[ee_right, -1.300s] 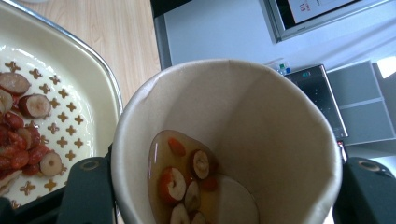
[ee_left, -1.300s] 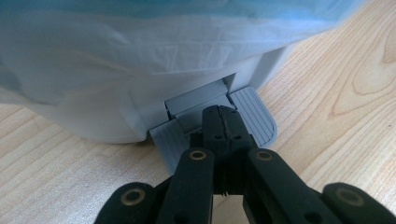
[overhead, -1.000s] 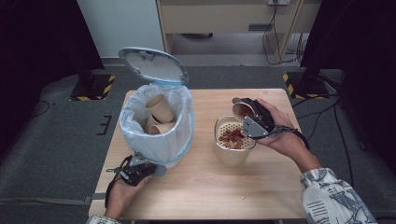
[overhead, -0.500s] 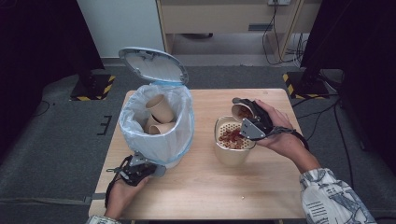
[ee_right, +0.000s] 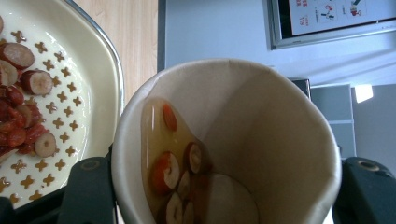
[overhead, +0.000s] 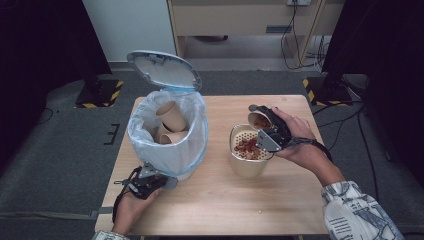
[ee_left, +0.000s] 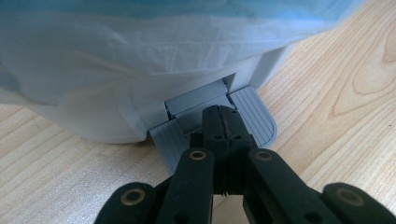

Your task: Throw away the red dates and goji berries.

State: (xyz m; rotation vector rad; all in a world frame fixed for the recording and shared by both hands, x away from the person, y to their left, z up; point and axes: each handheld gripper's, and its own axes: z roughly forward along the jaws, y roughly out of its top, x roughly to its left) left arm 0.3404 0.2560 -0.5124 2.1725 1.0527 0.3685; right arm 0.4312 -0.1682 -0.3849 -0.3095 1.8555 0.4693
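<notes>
**Mia:** Has anything moved since a moment ago?

**Ben:** Almost nothing. Both hands are staying where they were. The paper cup (overhead: 259,120) is still tipping over the strainer bowl (overhead: 246,172), the same as before.

**Mia:** What is the right gripper (overhead: 267,129) doing?

**Ben:** Its fingers (ee_right: 88,191) are squeezing the paper cup from both sides. The cup is sitting right between them, with its open mouth tilting toward the bowl.

**Mia:** What is in the cup?

**Ben:** Some yellow juice and red fruit slices (ee_right: 175,179) are lying low in the cup, close to the fingers. More red slices (overhead: 246,146) are lying in the bowl, on the tray with little holes, just beside the cup and the fingers.

**Mia:** And the left gripper (overhead: 150,181)?

**Ben:** Its fingers (ee_left: 223,128) are pressing tight together, with nothing between them. Their tips are pushing down on the grey pedal (ee_left: 219,119) at the foot of the trash bin (overhead: 167,135).

**Mia:** Is the bin open?

**Ben:** Yes. The lid (overhead: 162,70) is standing up, far past the fingers. Inside the bag, other paper cups (overhead: 172,120) are lying in a heap.

**Mia:** Where is it all sitting?

**Ben:** On the wooden counter (overhead: 210,205). The bin is touching the left fingers, and the bowl is just under the right ones.
</notes>
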